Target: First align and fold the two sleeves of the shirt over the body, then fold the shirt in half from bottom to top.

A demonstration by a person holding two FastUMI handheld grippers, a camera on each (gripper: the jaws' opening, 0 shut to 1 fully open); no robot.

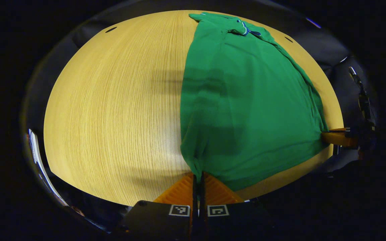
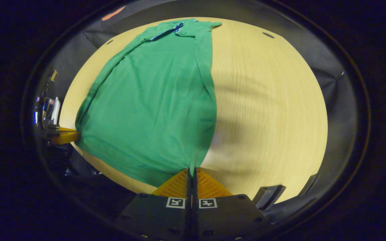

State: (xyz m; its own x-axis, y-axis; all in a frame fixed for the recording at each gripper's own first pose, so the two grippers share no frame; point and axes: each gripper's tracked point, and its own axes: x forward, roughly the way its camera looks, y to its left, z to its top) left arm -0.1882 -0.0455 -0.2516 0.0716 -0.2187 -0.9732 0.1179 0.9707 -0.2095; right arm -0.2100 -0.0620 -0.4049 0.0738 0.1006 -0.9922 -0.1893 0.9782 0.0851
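Shirt (image 1: pixel 243 110), green, lies flat on the wooden table (image 1: pixel 112 110), collar at the far end, hem toward both tools. Left gripper (image 1: pixel 198 177): fingers pressed together, pinching the near-left hem corner right at its tips; cloth runs forward and to its right from there. Sleeves look already folded in, since the body reads as a long narrow panel with a doubled strip along each side edge, though the far end is small and hard to judge. Right gripper (image 2: pixel 190 172): fingers likewise pressed together on the near-right hem corner, cloth stretching forward and to its left. Hem drawn taut between the two. Judgement: sleeve step done; bottom-to-top fold not yet made, both corners gripped ready to carry toward the collar.
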